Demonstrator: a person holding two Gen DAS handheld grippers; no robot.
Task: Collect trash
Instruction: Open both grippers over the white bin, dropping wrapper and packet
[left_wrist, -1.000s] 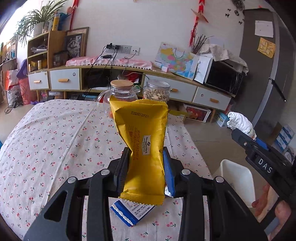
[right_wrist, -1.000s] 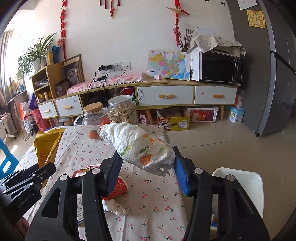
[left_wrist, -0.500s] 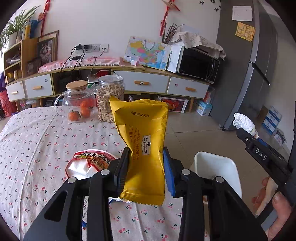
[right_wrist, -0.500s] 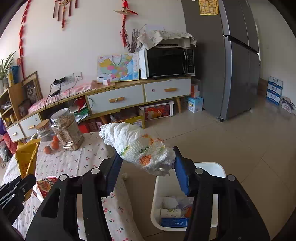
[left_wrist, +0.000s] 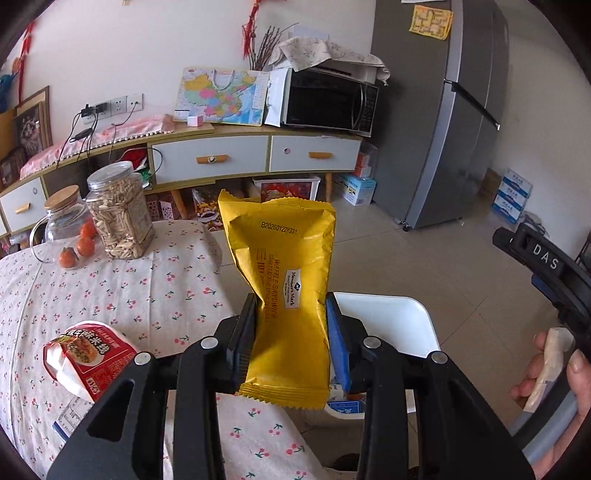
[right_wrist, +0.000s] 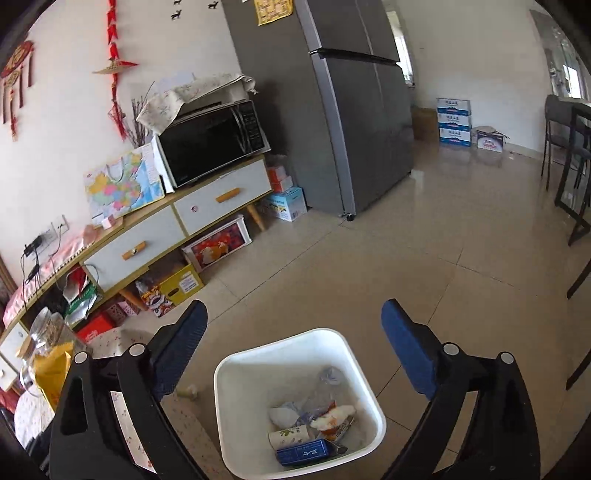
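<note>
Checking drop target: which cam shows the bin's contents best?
Right wrist: it looks straight down into the white bin, trash visible inside. Left wrist shows only the bin rim and wall behind the yellow packet; contents mostly hidden.

Cherry-print table (left_wrist: 155, 295): seed jar (left_wrist: 120, 216), glass jug (left_wrist: 64, 230), red-white wrapper (left_wrist: 88, 354). Tiled floor (right_wrist: 406, 273): white bin (right_wrist: 295, 398).

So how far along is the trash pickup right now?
Done: wrappers already lie in the white plastic bin, and the right tongs have just opened, empty, above it. In hand: left tongs grip the yellow snack packet. Left: the red-and-white wrapper on the table.
</note>
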